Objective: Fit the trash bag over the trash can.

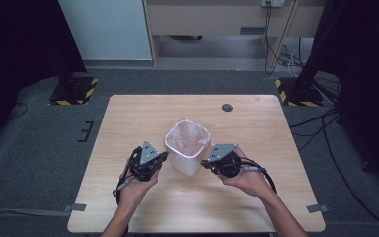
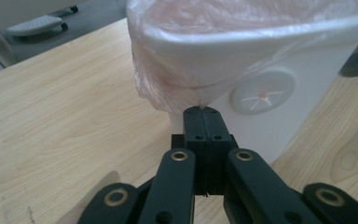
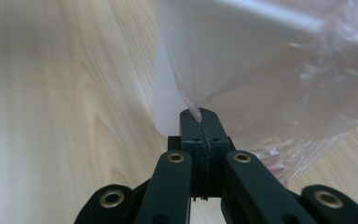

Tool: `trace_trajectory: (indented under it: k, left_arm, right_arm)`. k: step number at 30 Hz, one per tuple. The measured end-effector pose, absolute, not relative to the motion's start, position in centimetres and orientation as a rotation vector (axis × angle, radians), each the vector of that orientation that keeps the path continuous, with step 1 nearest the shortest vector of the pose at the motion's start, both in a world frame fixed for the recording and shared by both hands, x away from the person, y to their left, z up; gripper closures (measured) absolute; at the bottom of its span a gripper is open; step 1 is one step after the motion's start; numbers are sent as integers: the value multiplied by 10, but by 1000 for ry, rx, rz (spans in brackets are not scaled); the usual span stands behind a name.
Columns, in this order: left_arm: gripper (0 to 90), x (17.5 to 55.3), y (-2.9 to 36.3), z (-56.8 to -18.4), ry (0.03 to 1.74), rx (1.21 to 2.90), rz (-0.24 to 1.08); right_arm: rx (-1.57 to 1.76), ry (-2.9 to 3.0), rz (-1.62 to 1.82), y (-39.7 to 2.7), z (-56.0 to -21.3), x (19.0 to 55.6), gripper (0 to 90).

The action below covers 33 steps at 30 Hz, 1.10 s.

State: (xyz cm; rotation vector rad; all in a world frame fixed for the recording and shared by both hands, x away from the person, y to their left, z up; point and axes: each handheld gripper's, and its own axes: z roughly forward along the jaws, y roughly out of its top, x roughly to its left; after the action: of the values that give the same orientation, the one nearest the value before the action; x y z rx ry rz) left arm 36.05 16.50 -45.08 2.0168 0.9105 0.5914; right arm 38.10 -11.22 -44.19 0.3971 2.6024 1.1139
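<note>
Risk: thin pink bin liner (image 1: 190, 136) tearing, or white wastebasket (image 1: 186, 160) at bench (image 1: 128, 123) centre tipping, if either pull is running uneven (film looks flimsy). Left tongs (image 2: 202, 110) and right tongs (image 3: 199, 112) are each pinching closed on liner overhang, hands flanking the basket, angling inward
</note>
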Motion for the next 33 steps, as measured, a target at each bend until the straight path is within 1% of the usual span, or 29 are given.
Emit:
trace_trajectory:
  k: [4, 6, 13, 14, 16, 18, 20, 26, 31, 33]
  left_arm:
    - [900, 365, 168, -463, 946, 2069, 570]
    - [900, 365, 170, -465, 956, 2078, 581]
    - [896, 364, 182, -456, 974, 1974, 619]
    - [793, 365, 183, -455, 989, 1952, 623]
    - [788, 366, 185, -454, 986, 1942, 616]
    - [760, 366, 185, -454, 984, 1932, 627]
    - [711, 366, 186, -452, 987, 1916, 626]
    - [672, 376, 185, -450, 1021, 1895, 622]
    - [652, 392, 186, -457, 1071, 1884, 594]
    - [622, 400, 186, -461, 1090, 1884, 595]
  right_arm:
    - [351, 2607, 1150, -107, -440, 374, 900]
    - [327, 2615, 1144, -104, -441, 373, 900]
    - [347, 2626, 1126, -106, -443, 376, 900]
    - [349, 2626, 1126, -107, -442, 377, 900]
    - [353, 2620, 1122, -110, -441, 378, 900]
    - [385, 2618, 1112, -114, -440, 380, 900]
    - [422, 2609, 1085, -119, -440, 385, 900]
    - [477, 2597, 1097, -128, -440, 392, 897]
    - [444, 2605, 1121, -122, -439, 386, 838]
    - [443, 2607, 1115, -120, -439, 385, 824]
